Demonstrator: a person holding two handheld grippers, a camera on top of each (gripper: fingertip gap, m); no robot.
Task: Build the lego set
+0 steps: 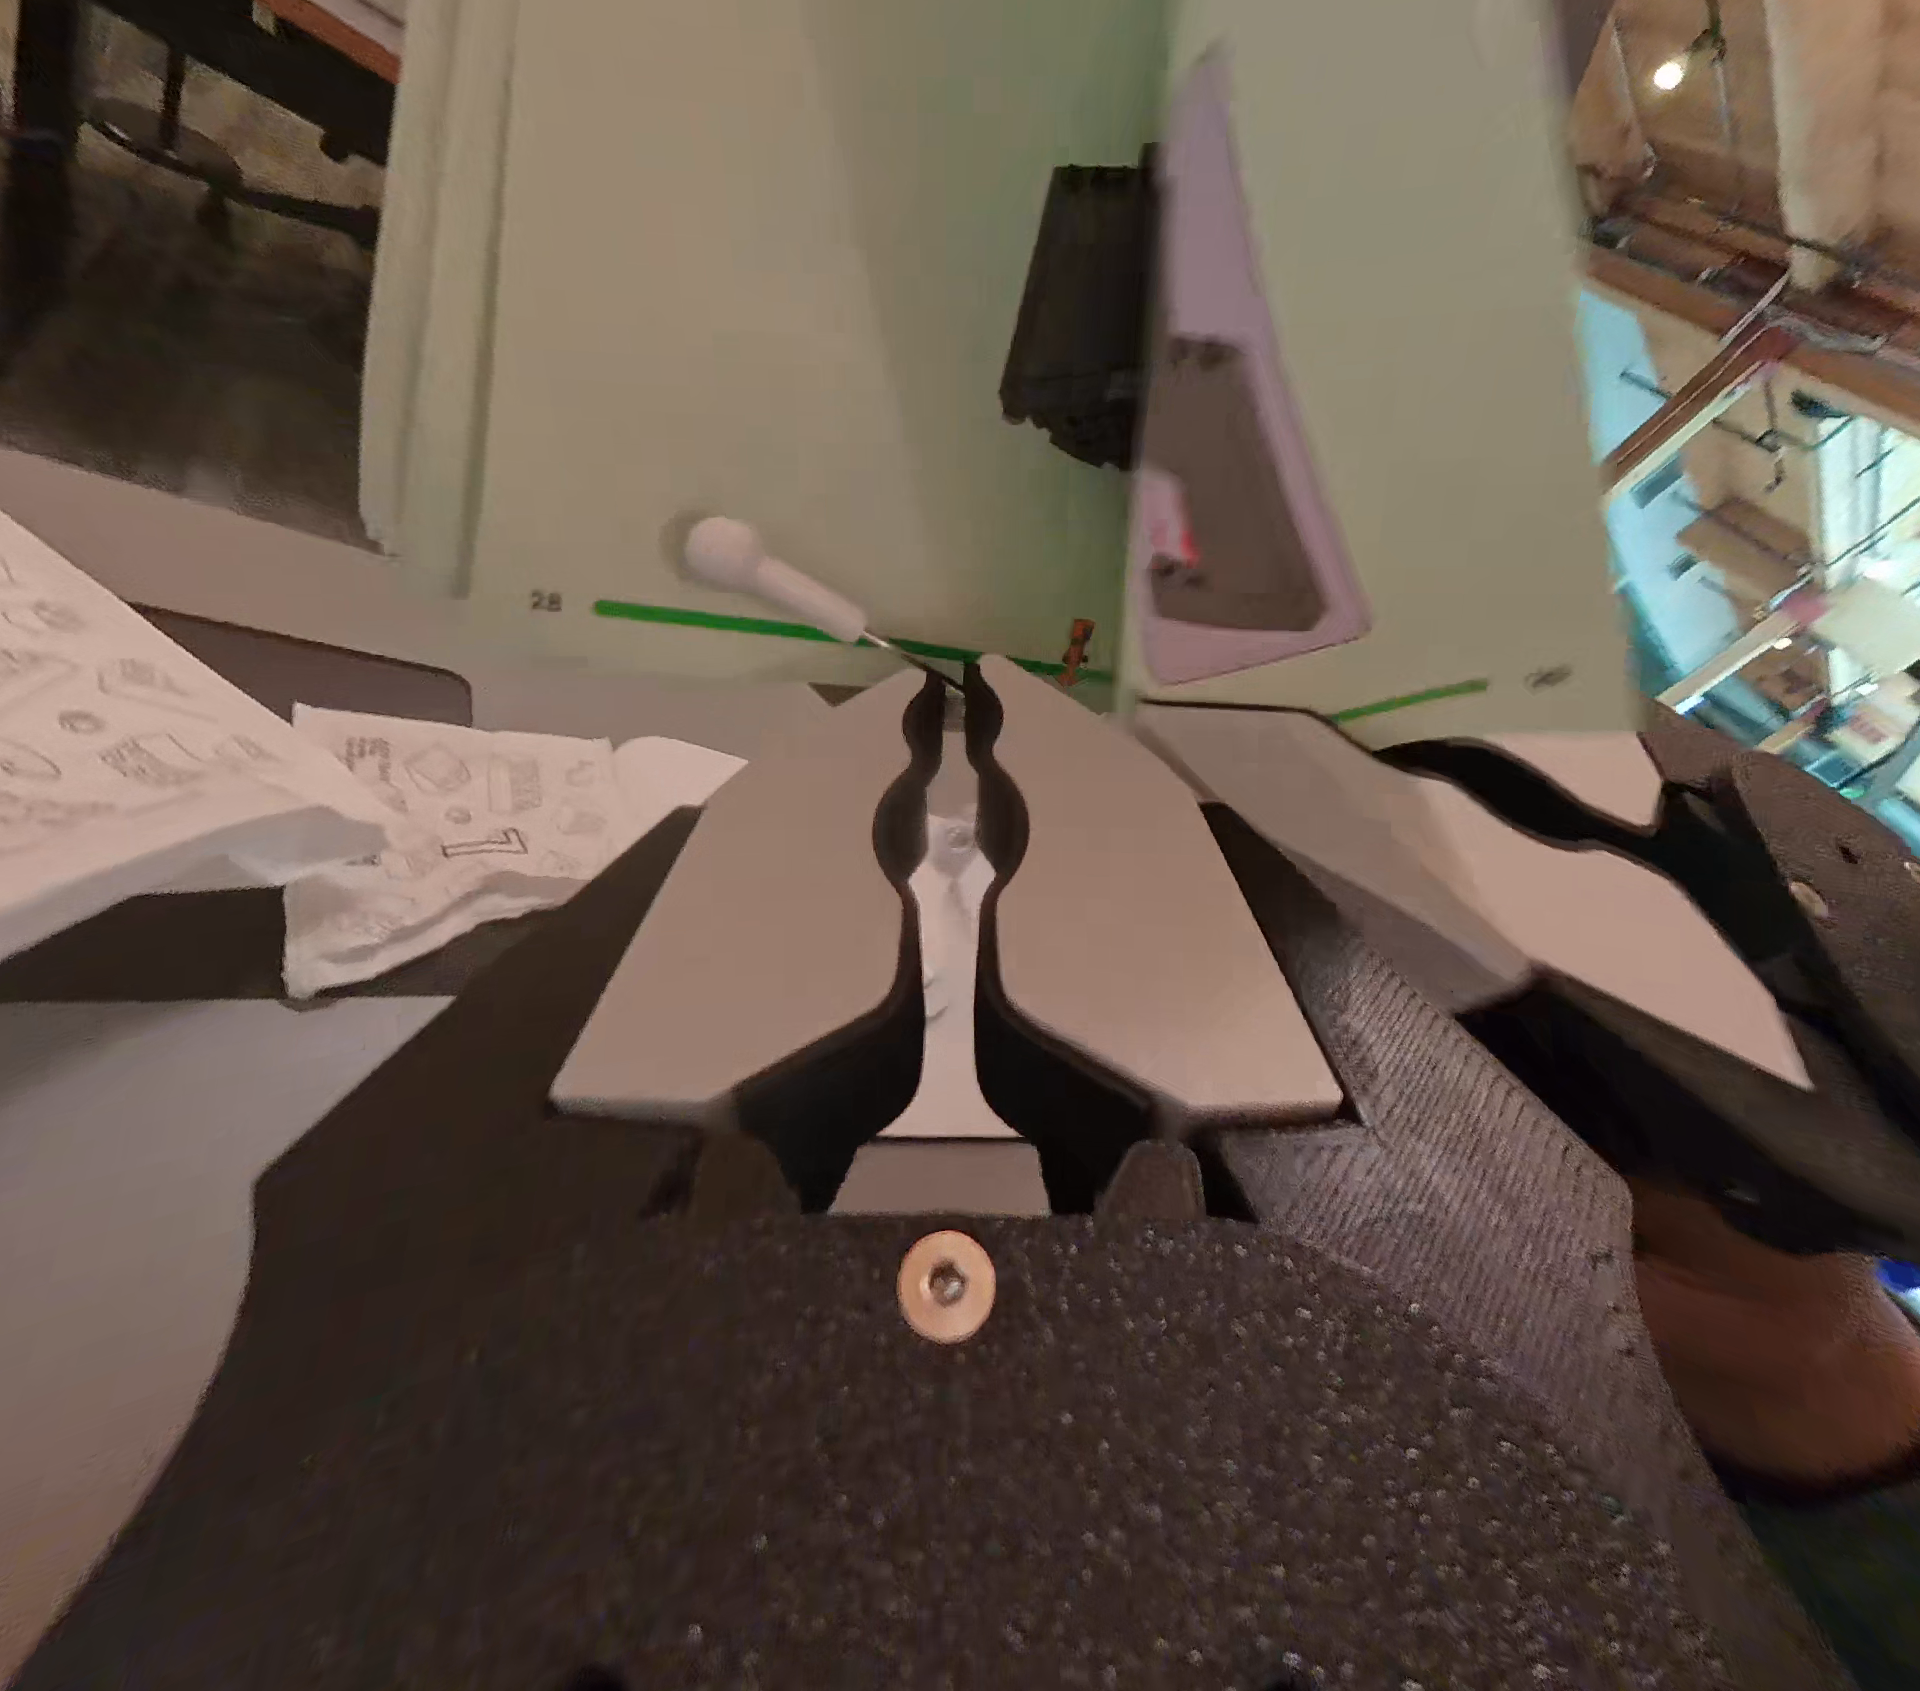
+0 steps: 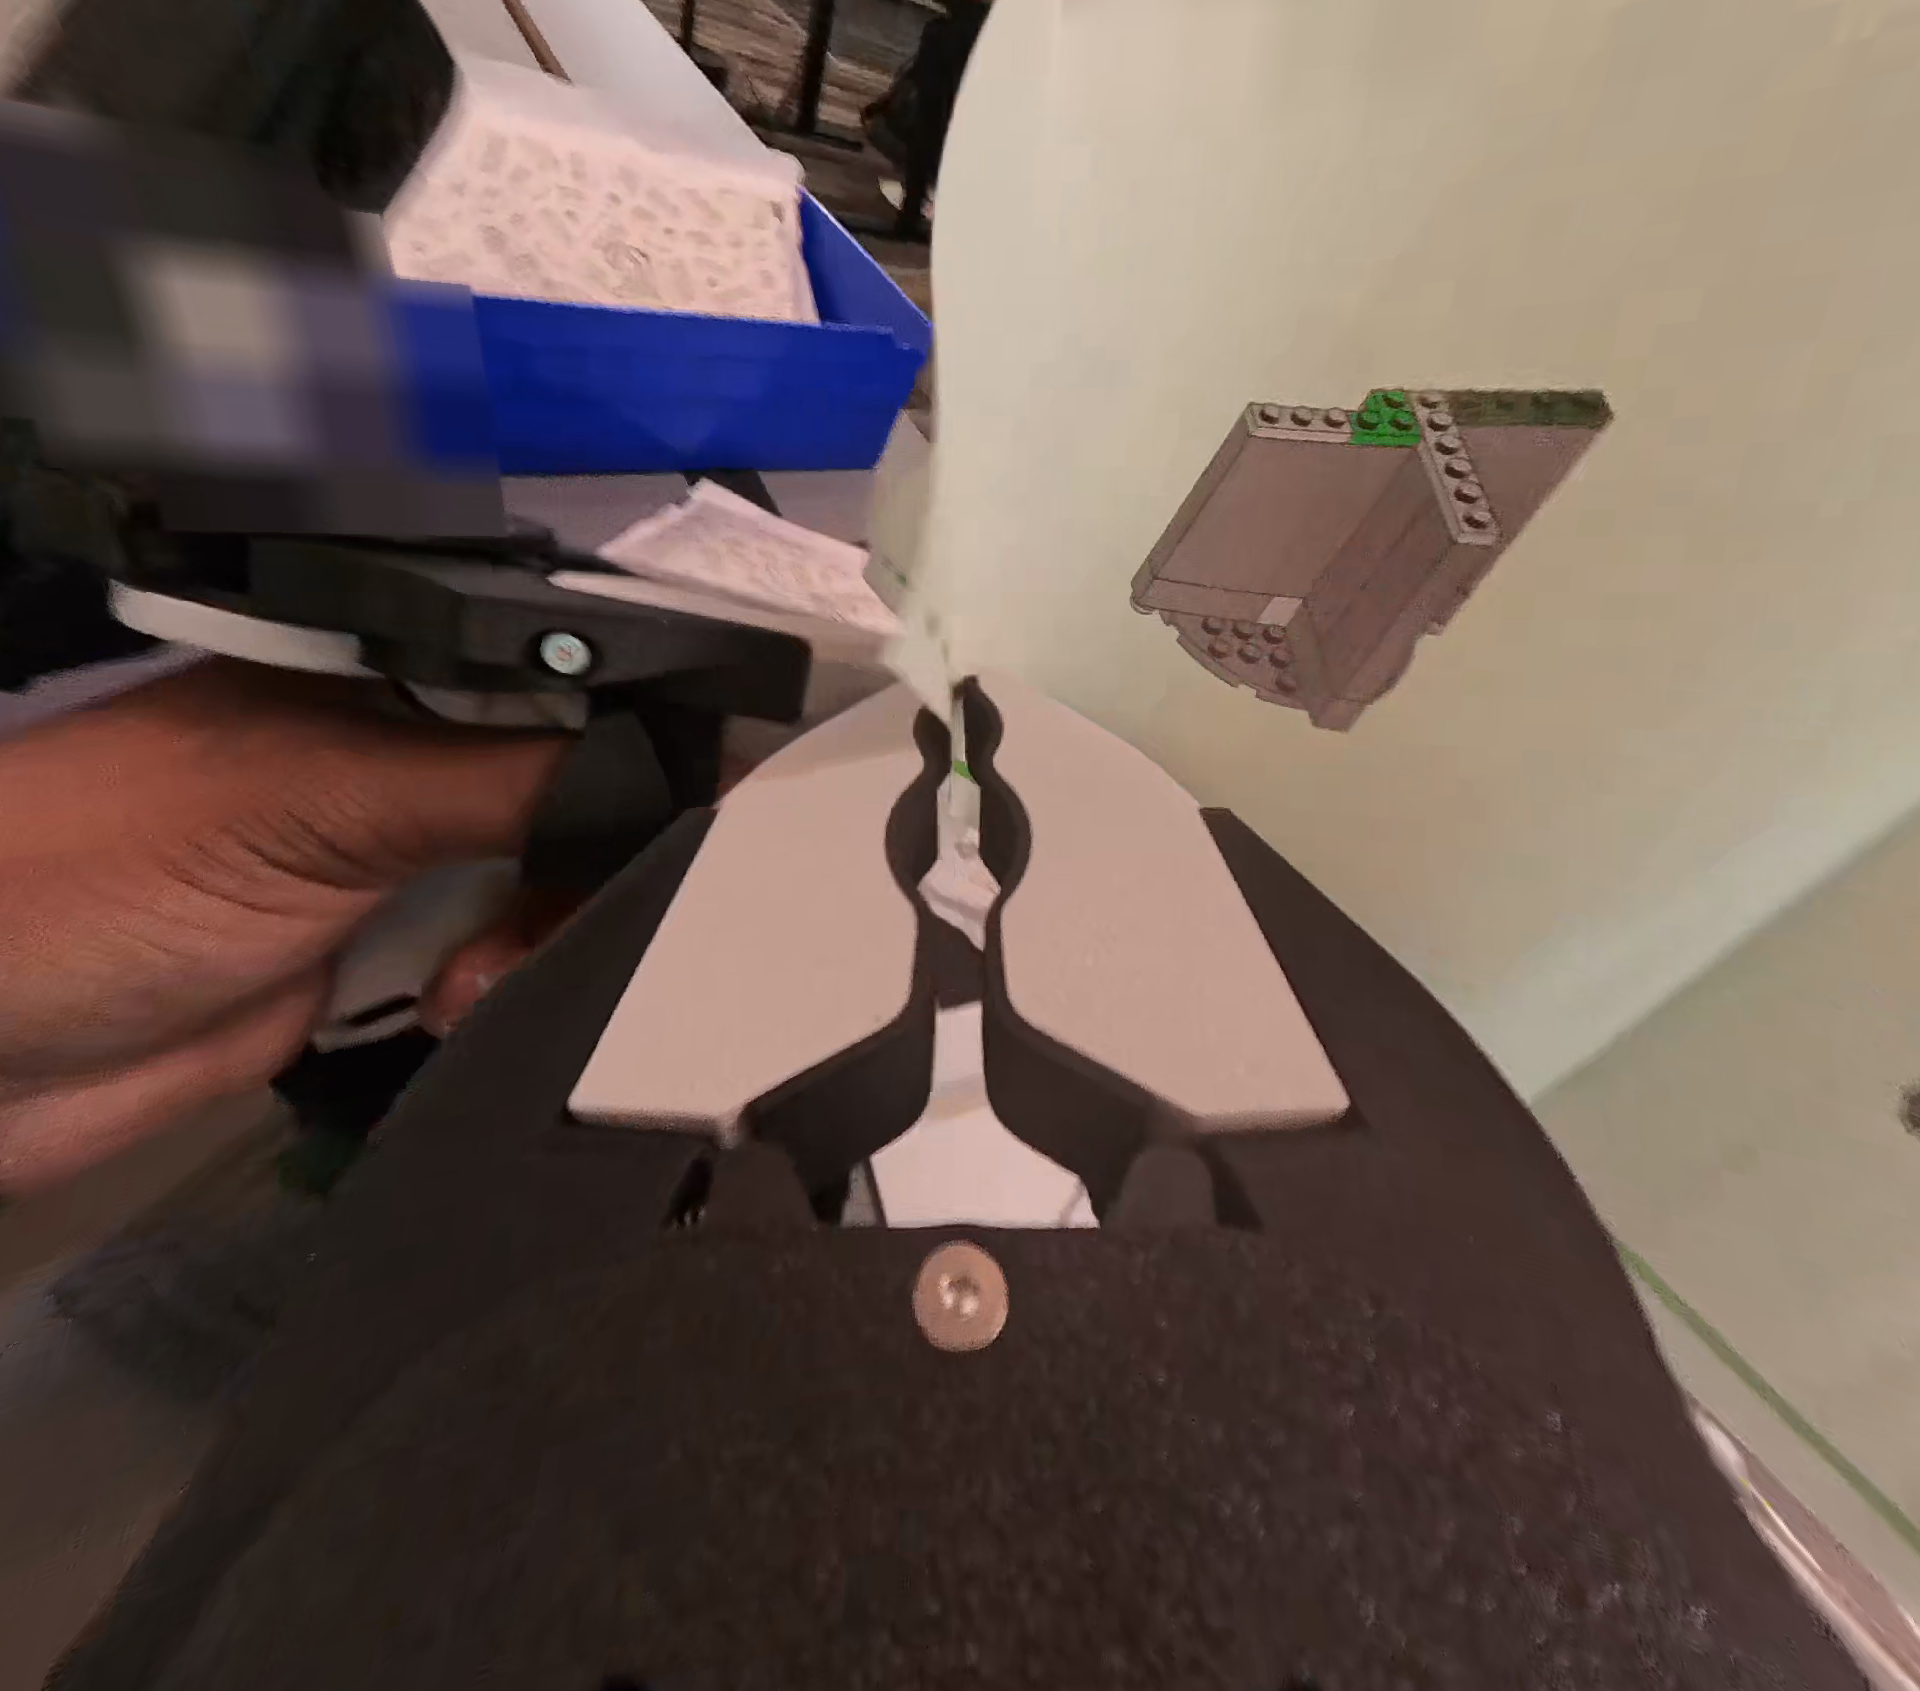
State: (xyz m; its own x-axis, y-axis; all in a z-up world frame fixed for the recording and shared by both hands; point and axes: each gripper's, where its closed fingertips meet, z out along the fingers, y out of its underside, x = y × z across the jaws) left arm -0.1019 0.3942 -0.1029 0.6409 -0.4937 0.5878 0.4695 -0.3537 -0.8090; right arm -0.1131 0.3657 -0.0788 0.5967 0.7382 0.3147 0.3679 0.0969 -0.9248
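Note:
The pale green instruction booklet stands open and upright in front of both grippers. My left gripper is shut on the booklet's lower edge near the spine. My right gripper is shut on the lower edge of a page, which curves up and carries a picture of a grey build. The right gripper also shows in the left wrist view, close beside the left one. The left gripper and the hand holding it show in the right wrist view. No loose bricks are in view.
White paper bags printed with brick outlines lie on the table at the left. A blue bin holding another such bag stands behind the left gripper. Desks and chair legs are farther off. The views are motion-blurred. Both grippers' tips are close together, under 4 cm apart.

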